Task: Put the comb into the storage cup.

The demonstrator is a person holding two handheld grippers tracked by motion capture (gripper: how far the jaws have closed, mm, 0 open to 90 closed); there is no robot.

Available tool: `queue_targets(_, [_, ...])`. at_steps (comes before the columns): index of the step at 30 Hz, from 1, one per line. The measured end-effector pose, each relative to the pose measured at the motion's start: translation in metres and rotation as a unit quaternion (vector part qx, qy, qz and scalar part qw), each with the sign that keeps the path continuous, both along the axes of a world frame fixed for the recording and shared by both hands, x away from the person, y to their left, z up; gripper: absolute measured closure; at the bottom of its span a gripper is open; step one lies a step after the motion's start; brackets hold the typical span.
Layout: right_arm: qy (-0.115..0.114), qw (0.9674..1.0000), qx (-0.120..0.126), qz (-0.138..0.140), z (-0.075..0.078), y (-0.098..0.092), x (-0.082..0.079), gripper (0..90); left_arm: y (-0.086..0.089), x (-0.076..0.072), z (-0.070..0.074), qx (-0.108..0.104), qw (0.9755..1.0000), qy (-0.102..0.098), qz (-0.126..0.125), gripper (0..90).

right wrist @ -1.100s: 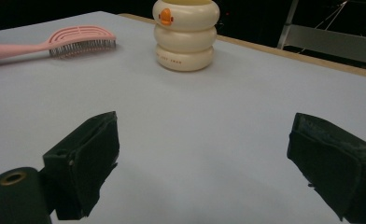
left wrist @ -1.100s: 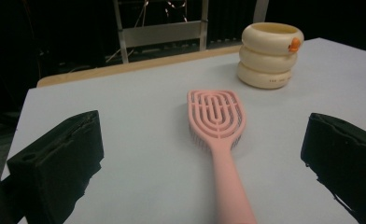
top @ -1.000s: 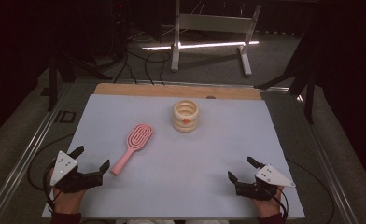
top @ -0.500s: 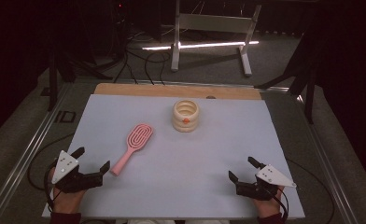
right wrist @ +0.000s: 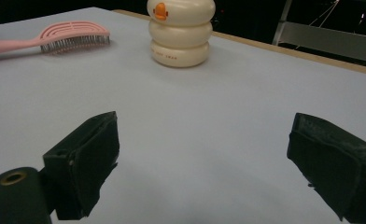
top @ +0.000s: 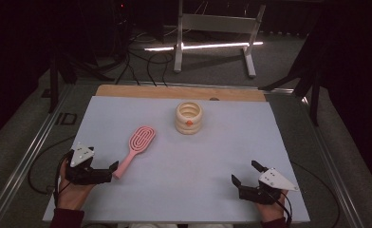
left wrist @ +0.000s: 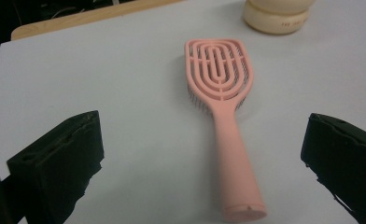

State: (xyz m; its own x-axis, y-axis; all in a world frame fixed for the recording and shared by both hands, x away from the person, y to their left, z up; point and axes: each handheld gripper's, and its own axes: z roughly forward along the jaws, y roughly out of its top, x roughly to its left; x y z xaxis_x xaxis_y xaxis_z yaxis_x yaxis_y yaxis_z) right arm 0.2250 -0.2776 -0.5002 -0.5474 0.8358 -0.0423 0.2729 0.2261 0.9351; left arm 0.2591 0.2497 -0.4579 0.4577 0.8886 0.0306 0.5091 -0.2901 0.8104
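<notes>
A pink hairbrush [top: 135, 147] lies on the pale sheet left of centre, its handle pointing at the near left. My left gripper [top: 102, 159] is open at that handle's end. In the left gripper view the brush [left wrist: 228, 121] lies bristles down between the wide-apart jaws of the left gripper [left wrist: 202, 123], which do not touch it. A cream container of stacked rings with an orange spot [top: 189, 118] stands at the middle back. My right gripper [top: 244, 172] is open and holds nothing at the near right. The right gripper view has the right gripper [right wrist: 205, 122] facing the container [right wrist: 181, 35] and brush [right wrist: 73, 33].
The pale sheet [top: 193, 161] covers the table, with a wooden strip [top: 174, 91] along its far edge. Metal rails run along both table sides. Beyond the table stand a metal frame [top: 212, 28] and cables on the dark floor.
My left gripper has shifted a little right and forward, so its jaws now flank the end of the brush handle. The right gripper, brush and container have stayed put.
</notes>
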Motion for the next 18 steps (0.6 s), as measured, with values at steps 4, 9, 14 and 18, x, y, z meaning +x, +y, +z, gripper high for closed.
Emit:
queue_targets(4, [0.002,1.0000,-0.002,0.001,0.000,0.001,-0.001,8.8,-0.003,0.008,0.003,0.004,1.0000,0.007,-0.004,0.1])
queue_targets(9, [0.002,1.0000,-0.001,0.002,0.000,0.001,0.000,8.8,-0.008,0.018,0.008,0.016,0.9996,0.021,-0.009,0.1])
queue_targets(14, [0.003,1.0000,0.000,0.004,0.000,0.002,-0.001,8.8,-0.016,0.026,0.009,0.040,0.9985,0.037,-0.007,1.2])
queue_targets(18, [0.005,1.0000,-0.001,0.004,-0.001,0.003,0.000,8.8,-0.020,0.033,0.007,0.046,0.9979,0.046,-0.008,2.1])
